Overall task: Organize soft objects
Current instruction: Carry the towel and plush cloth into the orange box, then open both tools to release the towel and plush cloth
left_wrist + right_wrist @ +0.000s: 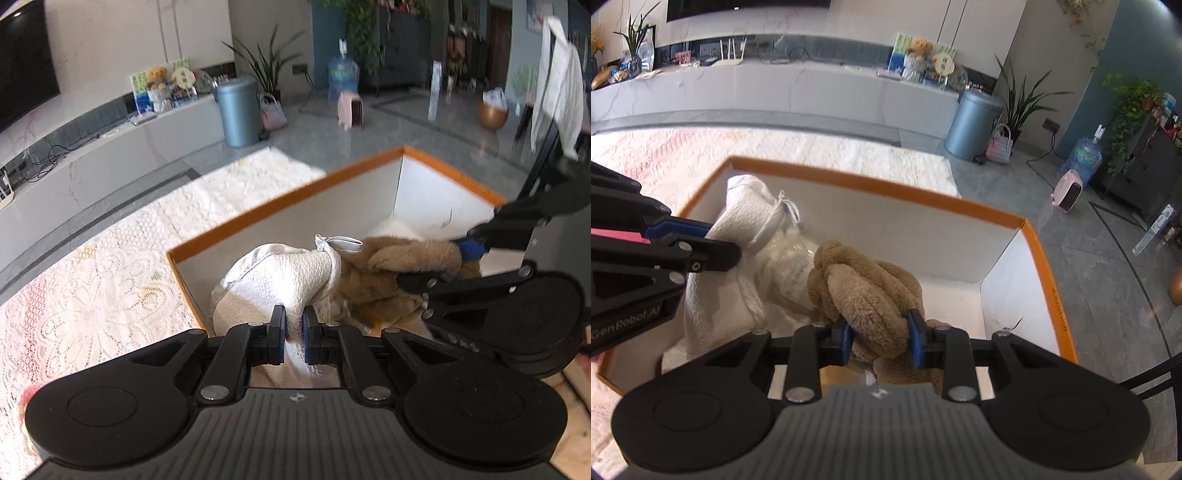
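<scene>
Both my claws grip soft things inside the orange-rimmed box [1030,229].

My left gripper [294,328] pinches nubby white towel [284,273]; my right gripper [881,338] clamps fuzzy brown knotted plush [864,288].

Left claw [294,334], right claw [880,338]: black linkages, blue pads, silver rivets, ribbed grey housing.

White towel [280,280]: bunched, drawstring-tied, inside my orange-rimmed box [284,192], against its left wall.
Brown plush [868,295]: knotted, fuzzy, mid-box, touching the towel's right side.
</scene>
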Demonstrator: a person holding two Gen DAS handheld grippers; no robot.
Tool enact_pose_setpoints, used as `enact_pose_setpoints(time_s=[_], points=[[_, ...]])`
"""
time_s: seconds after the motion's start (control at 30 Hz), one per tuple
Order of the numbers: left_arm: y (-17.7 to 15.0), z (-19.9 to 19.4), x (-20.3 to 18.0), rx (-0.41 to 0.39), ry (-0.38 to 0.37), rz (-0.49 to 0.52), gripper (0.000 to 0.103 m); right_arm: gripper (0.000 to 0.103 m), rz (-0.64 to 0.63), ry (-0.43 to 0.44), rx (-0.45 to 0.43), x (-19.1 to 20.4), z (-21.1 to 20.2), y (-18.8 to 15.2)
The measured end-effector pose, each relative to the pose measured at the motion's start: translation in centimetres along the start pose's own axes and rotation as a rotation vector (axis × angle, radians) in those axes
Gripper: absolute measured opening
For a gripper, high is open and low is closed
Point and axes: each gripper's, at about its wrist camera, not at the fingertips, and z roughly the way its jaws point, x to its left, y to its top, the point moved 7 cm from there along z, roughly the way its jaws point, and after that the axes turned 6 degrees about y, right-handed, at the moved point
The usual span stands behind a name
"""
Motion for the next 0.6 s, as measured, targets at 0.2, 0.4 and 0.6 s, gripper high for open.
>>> enact_pose_setpoints(time_s=[0.2, 0.4, 0.6], points=[[-0.7, 0.9, -0.6, 0.077, 0.025, 0.032, 0.01, 0.031, -0.049, -0.002, 0.037, 0.4, 1.1, -0.9], [-0.9, 1.0, -0.6, 0.106, 0.032, 0.048, 0.022, 0.036, -0.043, 0.01, 0.048, 0.2, 0.9, -1.1], [-0.3, -0.3, -0.8, 0.066, 0.041, 0.066, 0.044, 0.054, -0.091, 0.011, 0.043, 0.8, -0.1, -1.1]])
